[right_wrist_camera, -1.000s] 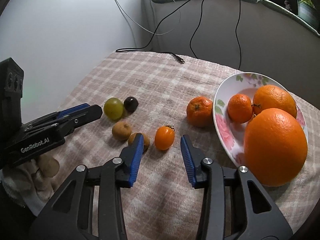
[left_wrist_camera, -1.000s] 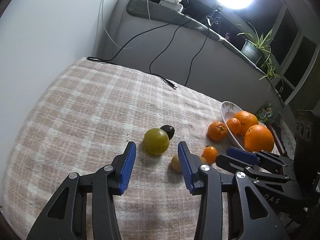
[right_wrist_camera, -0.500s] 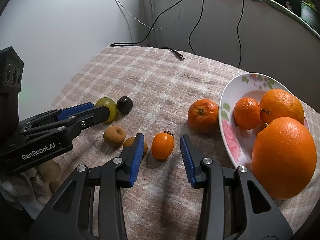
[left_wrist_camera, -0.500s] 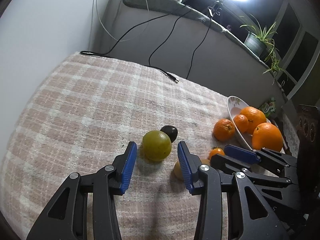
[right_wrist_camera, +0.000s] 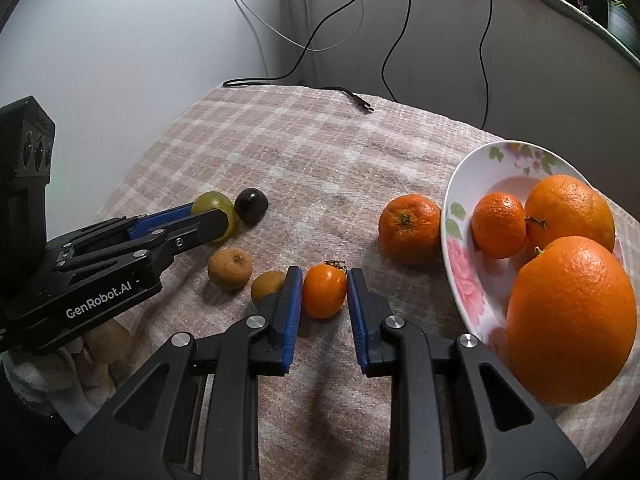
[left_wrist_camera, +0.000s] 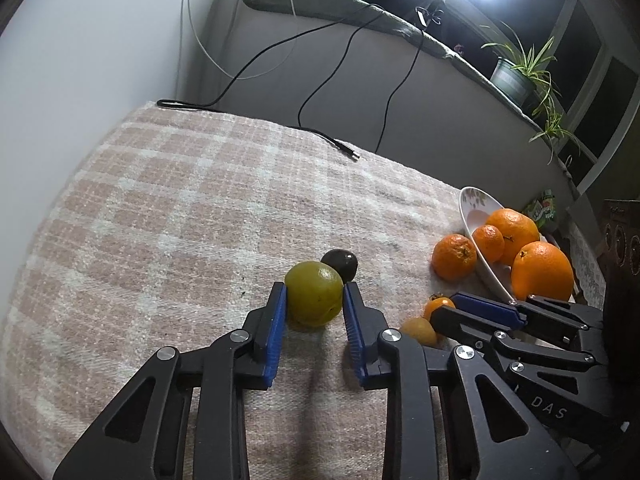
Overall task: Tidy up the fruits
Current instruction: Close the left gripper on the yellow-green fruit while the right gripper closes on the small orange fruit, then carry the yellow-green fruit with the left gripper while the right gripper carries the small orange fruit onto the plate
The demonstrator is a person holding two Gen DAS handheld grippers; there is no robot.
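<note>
Left gripper [left_wrist_camera: 314, 300] brackets green fruit [left_wrist_camera: 315, 299]; right gripper [right_wrist_camera: 322, 290] brackets small orange fruit [right_wrist_camera: 324, 296]. Neither visibly clamped; squeeze gently, lift toward plate [right_wrist_camera: 460, 276] at 3 o'clock.

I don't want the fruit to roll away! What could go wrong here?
1. The green fruit is round and touches the dark fruit; if the left tool squeezes unevenly, either might roll.
2. The small orange fruit sits beside a brown fruit, right by the right tool, which could bump it.
</note>
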